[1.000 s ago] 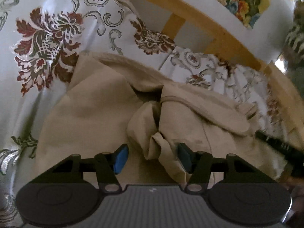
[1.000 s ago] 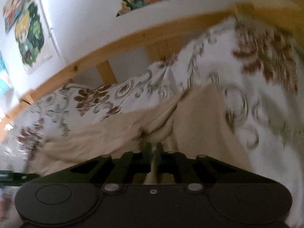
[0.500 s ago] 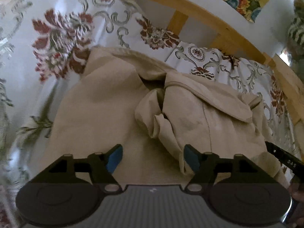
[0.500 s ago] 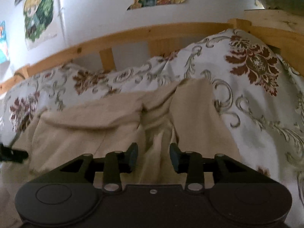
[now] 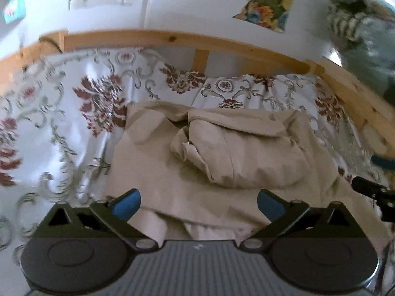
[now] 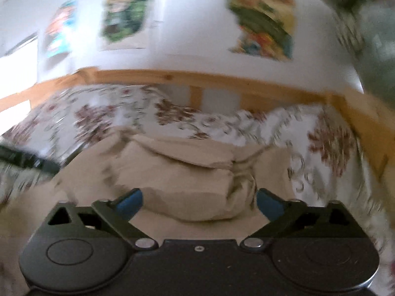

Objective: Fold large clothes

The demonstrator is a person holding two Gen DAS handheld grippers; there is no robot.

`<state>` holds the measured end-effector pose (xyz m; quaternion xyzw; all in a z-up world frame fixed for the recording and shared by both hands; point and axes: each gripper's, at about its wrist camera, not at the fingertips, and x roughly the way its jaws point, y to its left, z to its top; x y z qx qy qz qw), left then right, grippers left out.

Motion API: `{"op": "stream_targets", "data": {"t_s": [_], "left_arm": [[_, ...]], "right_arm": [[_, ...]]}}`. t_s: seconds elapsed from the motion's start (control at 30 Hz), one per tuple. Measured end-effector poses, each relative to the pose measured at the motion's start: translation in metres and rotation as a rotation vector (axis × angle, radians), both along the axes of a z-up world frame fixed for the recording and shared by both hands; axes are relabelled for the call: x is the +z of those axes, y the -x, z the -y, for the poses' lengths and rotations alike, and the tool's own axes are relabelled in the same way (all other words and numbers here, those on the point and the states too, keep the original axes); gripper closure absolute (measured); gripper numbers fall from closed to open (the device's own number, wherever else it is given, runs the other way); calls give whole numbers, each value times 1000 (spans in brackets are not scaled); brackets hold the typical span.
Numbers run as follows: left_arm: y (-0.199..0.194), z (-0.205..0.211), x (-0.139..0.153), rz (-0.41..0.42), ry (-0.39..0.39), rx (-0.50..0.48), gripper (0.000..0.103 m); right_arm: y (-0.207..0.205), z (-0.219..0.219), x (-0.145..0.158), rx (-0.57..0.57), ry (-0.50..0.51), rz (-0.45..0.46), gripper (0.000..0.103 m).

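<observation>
The beige garment [image 5: 222, 162] is seen lying on the flowered bedspread [image 5: 74, 113], inside the wooden bed rail [image 5: 172, 40]; one part is folded over into a thick bundle near the far edge, and a flatter layer is spread toward the cameras. The left gripper [image 5: 198, 203] is held above the near edge of the cloth with its jaws opening, the blue pads [image 5: 127, 203] spread wide and nothing pinched between them; the right gripper [image 6: 198, 202] is likewise seen with jaws opening, its pads [image 6: 129, 202] well apart and only loose fabric below them, not gripped.

Several risks are judged from this. The folded bundle is left unheld, so its loose crumpled edge may slump or spring open; a lumpy fold would be caused by the wrinkles at that edge being left unsmoothed. If the next pinch is taken too deep, the bedspread may be caught together with the garment and dragged; if only the top layer is caught, the layers may be pulled apart. The right view is heavily blurred, so the exact lie of the cloth there cannot be told.
</observation>
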<state>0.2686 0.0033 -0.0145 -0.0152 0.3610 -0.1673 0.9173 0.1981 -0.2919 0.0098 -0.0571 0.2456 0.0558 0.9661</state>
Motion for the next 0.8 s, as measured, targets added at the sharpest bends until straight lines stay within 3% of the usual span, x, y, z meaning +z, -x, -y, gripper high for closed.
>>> {"op": "stream_targets", "data": {"t_s": [0.17,0.3,0.4,0.5,0.8], "left_arm": [[52,5,7,50,-43,-46,1],[79,11,-5,66,-115,-93,1],[88,22,-10,59,-190,-137,1],[93,28,-14,61,-215,-163,1],[84,34,-33,-13,-246,-168,1]], "right_arm": [[50,-29,9,193,177,-6,1],[76,-48,-5,338,276,-85,1],[82,-60,-23,396,329,-204,1],[83,-72,-44,459,375,-308,1],[90,-104,-100,586,593,-459,1]]}}
